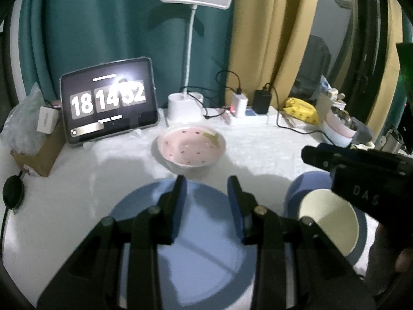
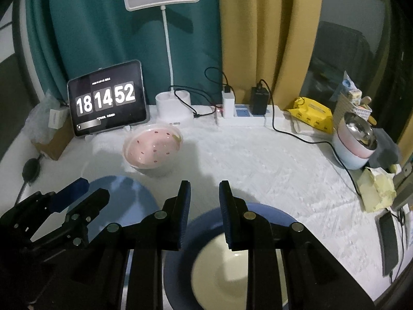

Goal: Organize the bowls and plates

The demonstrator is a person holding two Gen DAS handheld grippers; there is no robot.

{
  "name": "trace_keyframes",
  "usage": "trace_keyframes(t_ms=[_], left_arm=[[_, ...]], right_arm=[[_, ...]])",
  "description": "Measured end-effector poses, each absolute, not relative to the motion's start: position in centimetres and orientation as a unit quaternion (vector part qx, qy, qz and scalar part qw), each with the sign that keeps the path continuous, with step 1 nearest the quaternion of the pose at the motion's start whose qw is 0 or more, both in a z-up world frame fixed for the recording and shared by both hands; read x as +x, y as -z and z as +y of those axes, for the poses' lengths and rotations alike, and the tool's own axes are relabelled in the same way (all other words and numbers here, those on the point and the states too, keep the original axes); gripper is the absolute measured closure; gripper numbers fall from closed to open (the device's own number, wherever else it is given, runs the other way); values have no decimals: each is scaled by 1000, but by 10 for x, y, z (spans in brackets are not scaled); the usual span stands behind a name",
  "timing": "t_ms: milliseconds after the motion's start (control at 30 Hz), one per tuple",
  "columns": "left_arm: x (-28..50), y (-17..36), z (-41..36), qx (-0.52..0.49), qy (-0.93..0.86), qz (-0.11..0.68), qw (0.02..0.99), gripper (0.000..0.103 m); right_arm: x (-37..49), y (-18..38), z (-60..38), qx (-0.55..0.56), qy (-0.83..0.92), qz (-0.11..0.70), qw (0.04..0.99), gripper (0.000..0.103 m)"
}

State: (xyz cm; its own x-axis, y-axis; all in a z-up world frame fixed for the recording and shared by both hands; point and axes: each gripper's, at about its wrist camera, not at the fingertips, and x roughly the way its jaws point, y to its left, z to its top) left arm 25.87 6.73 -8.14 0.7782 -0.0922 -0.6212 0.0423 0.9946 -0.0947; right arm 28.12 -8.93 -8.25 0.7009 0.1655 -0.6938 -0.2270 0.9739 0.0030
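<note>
Two hand-held tools hover over a white-covered desk (image 2: 258, 160), both empty with fingers slightly apart. Below the left tool (image 1: 206, 193) lies a flat blue plate (image 1: 201, 258). Below the right tool (image 2: 205, 196) sits a blue bowl (image 2: 258, 217) with a cream inside. Ahead of both, near the tablet clock (image 2: 107, 98), stands a pink spotted bowl (image 2: 153, 147). Count: one plate, two bowls on the cloth (two more nested bowls (image 2: 353, 144) sit far right). To do this well, each tool probably should open wider, straddle one rim squarely, then pinch before lifting.
</note>
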Motion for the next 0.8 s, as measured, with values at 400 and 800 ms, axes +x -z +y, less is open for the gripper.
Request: trace_keyframes(t_ms=[400, 800], left_arm=[[288, 82, 97, -34, 23, 338, 940, 69], [323, 81, 117, -27, 19, 345, 938, 68]], right_arm=[[310, 84, -60, -46, -119, 378, 917, 79], [345, 91, -39, -46, -116, 390, 913, 79]])
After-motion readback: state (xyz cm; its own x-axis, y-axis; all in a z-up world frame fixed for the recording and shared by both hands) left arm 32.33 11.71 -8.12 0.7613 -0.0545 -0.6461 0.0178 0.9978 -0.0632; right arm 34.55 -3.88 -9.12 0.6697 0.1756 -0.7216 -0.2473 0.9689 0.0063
